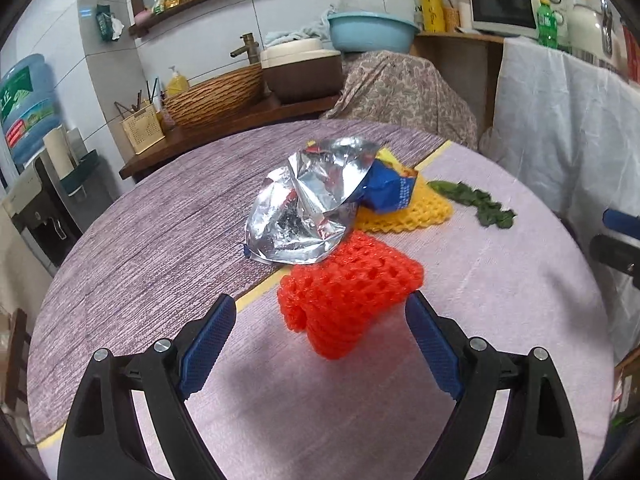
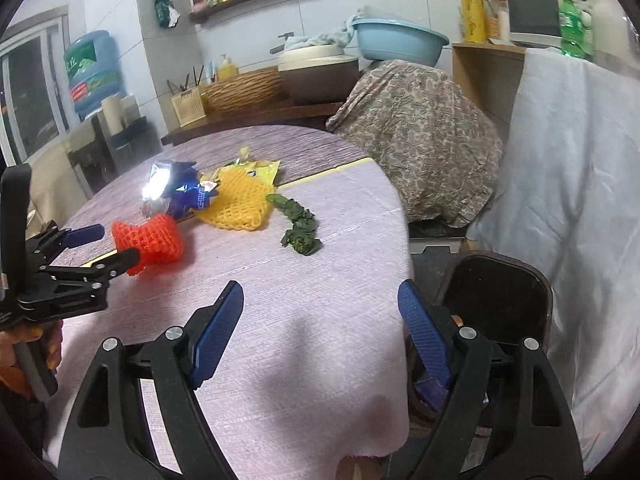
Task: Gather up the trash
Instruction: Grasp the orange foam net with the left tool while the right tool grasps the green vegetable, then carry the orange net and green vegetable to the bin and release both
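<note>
The left tongs (image 1: 320,304) were spread wide low in the left wrist view, hovering over the desk (image 1: 160,232), and the red foam net (image 1: 348,300) sat right at their tips, just touching the right-hand blue pad (image 1: 432,344), not gripped. In the right wrist view the same left tongs (image 2: 108,244) came in from the left edge of the frame, with the red foam net (image 2: 152,240) lying between their tips, jaws apart on either side of it.

Just beyond the red net, in the middle of the left wrist view, lay the crumpled silver foil bag (image 1: 308,204), its lower edge touching the net. Behind it to the right was the blue snack wrapper (image 1: 388,188), resting on the yellow foam net (image 1: 412,208). Farther right, apart from the pile, a strip of green leaves (image 1: 476,200) lay on the pale pink cloth (image 1: 500,280).

The right tongs (image 2: 320,300) were wide open too, low in the right wrist view, holding nothing, above the near edge of the pale pink cloth (image 2: 320,360). The green leaves (image 2: 300,224) were up ahead of them, the yellow foam net (image 2: 240,204) to the left of those, and a dark chair (image 2: 496,296) stood at the lower right beside the desk.
</note>
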`<act>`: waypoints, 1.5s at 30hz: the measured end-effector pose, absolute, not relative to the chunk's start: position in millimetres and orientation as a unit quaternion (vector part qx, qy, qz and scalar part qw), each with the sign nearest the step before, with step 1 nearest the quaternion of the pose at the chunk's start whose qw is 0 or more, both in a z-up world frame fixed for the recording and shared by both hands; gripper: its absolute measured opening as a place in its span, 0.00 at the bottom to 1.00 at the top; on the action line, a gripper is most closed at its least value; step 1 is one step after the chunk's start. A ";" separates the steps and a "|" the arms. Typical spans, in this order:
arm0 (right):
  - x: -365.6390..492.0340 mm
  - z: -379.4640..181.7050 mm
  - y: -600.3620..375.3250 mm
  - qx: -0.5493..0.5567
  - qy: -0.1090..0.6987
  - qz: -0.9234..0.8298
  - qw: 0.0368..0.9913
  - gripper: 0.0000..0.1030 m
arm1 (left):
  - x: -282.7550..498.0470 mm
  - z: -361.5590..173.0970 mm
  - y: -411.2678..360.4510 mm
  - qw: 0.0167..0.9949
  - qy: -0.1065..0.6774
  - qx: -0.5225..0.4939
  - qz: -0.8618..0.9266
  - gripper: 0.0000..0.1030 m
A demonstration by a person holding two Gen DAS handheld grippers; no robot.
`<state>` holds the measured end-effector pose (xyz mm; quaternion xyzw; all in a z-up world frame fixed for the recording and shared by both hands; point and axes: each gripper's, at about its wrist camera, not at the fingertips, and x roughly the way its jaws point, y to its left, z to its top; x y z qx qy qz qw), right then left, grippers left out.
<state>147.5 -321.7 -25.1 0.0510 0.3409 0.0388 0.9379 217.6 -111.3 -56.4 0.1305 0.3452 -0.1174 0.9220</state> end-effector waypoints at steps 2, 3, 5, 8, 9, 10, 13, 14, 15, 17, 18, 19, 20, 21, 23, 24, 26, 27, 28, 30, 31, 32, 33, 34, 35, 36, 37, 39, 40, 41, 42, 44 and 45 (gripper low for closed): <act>152.1 -25.9 -318.5 0.050 0.346 0.043 0.936 0.77 | 219.9 -58.3 -109.9 0.920 0.349 0.120 -0.129 0.71; 154.1 -26.6 -317.5 0.048 0.348 0.045 0.935 0.77 | 220.6 -58.7 -108.6 0.919 0.352 0.116 -0.132 0.63; 157.9 -28.2 -315.4 0.045 0.352 0.044 0.934 0.77 | 219.7 -58.5 -105.4 0.918 0.355 0.107 -0.138 0.51; 165.1 -30.4 -312.5 0.039 0.359 0.047 0.931 0.77 | 214.9 -55.5 -102.1 0.918 0.357 0.094 -0.143 0.24; 168.0 -31.3 -311.1 0.037 0.362 0.049 0.930 0.77 | 213.5 -54.4 -100.5 0.919 0.357 0.088 -0.145 0.19; 172.2 -31.4 -308.6 0.031 0.364 0.051 0.929 0.77 | 212.2 -53.8 -98.7 0.919 0.357 0.082 -0.148 0.11; 185.7 -33.5 -301.5 0.006 0.372 0.055 0.927 0.75 | 206.4 -50.0 -93.5 0.919 0.358 0.064 -0.154 0.11; 190.3 -34.5 -300.1 -0.001 0.375 0.054 0.926 0.73 | 203.1 -48.3 -91.1 0.920 0.356 0.059 -0.154 0.11; 196.2 -35.8 -299.1 -0.007 0.379 0.054 0.924 0.69 | 200.0 -46.5 -89.1 0.921 0.354 0.055 -0.154 0.11; 209.9 -39.8 -296.7 -0.018 0.391 0.057 0.919 0.64 | 193.5 -42.5 -85.7 0.922 0.350 0.047 -0.157 0.11; 218.4 -43.0 -294.8 -0.026 0.399 0.058 0.915 0.61 | 190.5 -40.5 -84.2 0.923 0.348 0.044 -0.158 0.11; 225.4 -46.5 -293.5 -0.034 0.406 0.057 0.912 0.57 | 188.4 -38.8 -82.6 0.924 0.346 0.042 -0.158 0.11; 231.1 -49.5 -292.6 -0.040 0.410 0.054 0.909 0.55 | 185.2 -36.8 -80.8 0.925 0.343 0.039 -0.159 0.11; 237.4 -52.7 -291.7 -0.046 0.416 0.053 0.907 0.50 | 183.0 -35.1 -79.6 0.926 0.341 0.036 -0.159 0.11; 247.6 -57.6 -290.1 -0.053 0.426 0.053 0.901 0.44 | 179.9 -32.1 -77.4 0.927 0.338 0.031 -0.162 0.11; 251.0 -59.1 -290.1 -0.054 0.429 0.052 0.900 0.43 | 178.6 -31.6 -76.8 0.926 0.338 0.030 -0.163 0.11; 254.5 -61.1 -290.2 -0.055 0.430 0.053 0.900 0.42 | 177.7 -30.8 -76.0 0.926 0.339 0.025 -0.166 0.11; 256.7 -61.8 -290.9 -0.055 0.430 0.052 0.899 0.41 | 177.9 -30.8 -75.9 0.925 0.340 0.024 -0.168 0.11; 258.8 -62.0 -290.6 -0.054 0.432 0.054 0.899 0.37 | 177.9 -31.0 -76.4 0.925 0.340 0.024 -0.168 0.11; 260.2 -62.1 -289.9 -0.052 0.433 0.060 0.898 0.29 | 178.7 -31.4 -78.1 0.925 0.340 0.024 -0.169 0.11; 259.6 -62.6 -289.1 -0.051 0.433 0.064 0.898 0.24 | 178.8 -31.8 -79.6 0.924 0.340 0.024 -0.170 0.11; 259.7 -62.9 -287.8 -0.051 0.433 0.066 0.897 0.22 | 178.2 -32.0 -80.2 0.924 0.340 0.025 -0.171 0.11; 259.1 -62.9 -286.8 -0.053 0.432 0.067 0.898 0.19 | 177.4 -32.0 -80.6 0.924 0.340 0.025 -0.172 0.11; 258.4 -63.1 -285.6 -0.054 0.431 0.066 0.898 0.16 | 176.6 -31.9 -82.0 0.924 0.341 0.025 -0.175 0.11; 257.1 -63.3 -285.8 -0.054 0.430 0.065 0.899 0.15 | 174.7 -32.2 -82.5 0.923 0.340 0.025 -0.176 0.11; 255.6 -63.1 -286.1 -0.053 0.428 0.065 0.900 0.13 | 173.8 -31.8 -83.4 0.923 0.339 0.026 -0.177 0.11; 253.4 -62.9 -286.8 -0.051 0.425 0.067 0.901 0.12 | 172.2 -31.3 -85.0 0.923 0.339 0.026 -0.180 0.11; 247.8 -61.8 -287.9 -0.044 0.420 0.071 0.904 0.11 | 169.8 -30.7 -85.8 0.922 0.338 0.026 -0.186 0.11; 244.7 -60.9 -288.7 -0.041 0.417 0.072 0.905 0.11 | 167.8 -30.2 -87.8 0.922 0.338 0.026 -0.190 0.11; 240.7 -59.6 -289.8 -0.036 0.413 0.073 0.907 0.11 | 166.8 -29.7 -87.9 0.921 0.337 0.025 -0.193 0.11; 236.0 -57.6 -291.7 -0.029 0.408 0.073 0.910 0.11 | 165.1 -29.1 -89.1 0.920 0.337 0.024 -0.197 0.11; 226.9 -52.7 -295.4 -0.014 0.399 0.076 0.914 0.11 | 161.1 -28.2 -94.5 0.919 0.336 0.024 -0.206 0.11; 220.9 -49.3 -297.7 -0.008 0.393 0.076 0.916 0.11 | 159.7 -28.0 -97.7 0.918 0.336 0.025 -0.210 0.11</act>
